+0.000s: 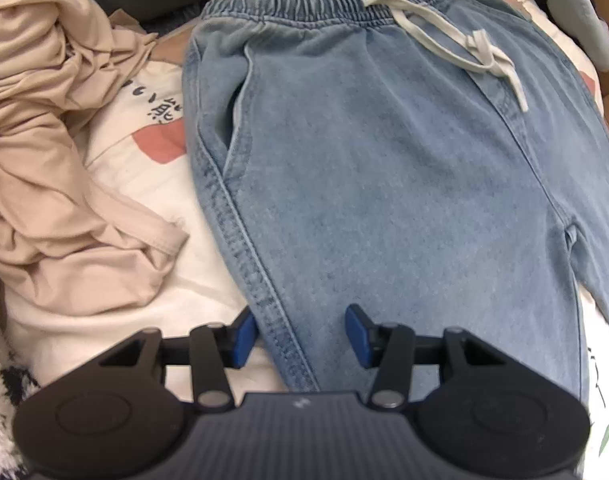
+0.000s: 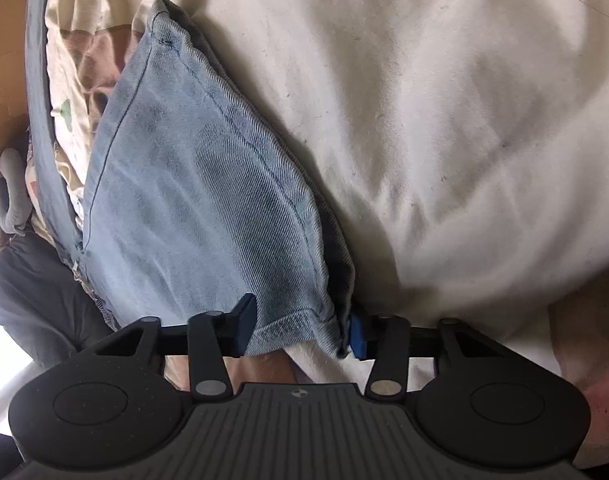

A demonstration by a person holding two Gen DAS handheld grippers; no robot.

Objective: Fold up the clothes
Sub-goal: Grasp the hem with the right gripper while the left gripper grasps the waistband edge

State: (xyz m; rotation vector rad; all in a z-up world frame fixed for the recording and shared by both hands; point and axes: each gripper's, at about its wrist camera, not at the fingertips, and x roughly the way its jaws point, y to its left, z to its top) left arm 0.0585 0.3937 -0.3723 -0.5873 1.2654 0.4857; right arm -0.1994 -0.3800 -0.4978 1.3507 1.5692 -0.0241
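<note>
Blue jeans (image 1: 384, 168) lie flat on white printed bedsheet (image 1: 152, 184), waistband far end, pale drawstring (image 1: 460, 40) on top. Crumpled beige shirt (image 1: 56, 152) just left of jeans. Left gripper (image 1: 300, 336) over jeans' side seam, jaws spread, holding nothing. Right gripper (image 2: 300, 328) at jeans leg hem (image 2: 288, 332); jaws spread wide, hem between them, not pinched. Cream sheet (image 2: 444, 120) beside leg.

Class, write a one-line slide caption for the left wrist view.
Open left tool straddling the side seam of flat blue jeans, crumpled beige garment alongside.
</note>
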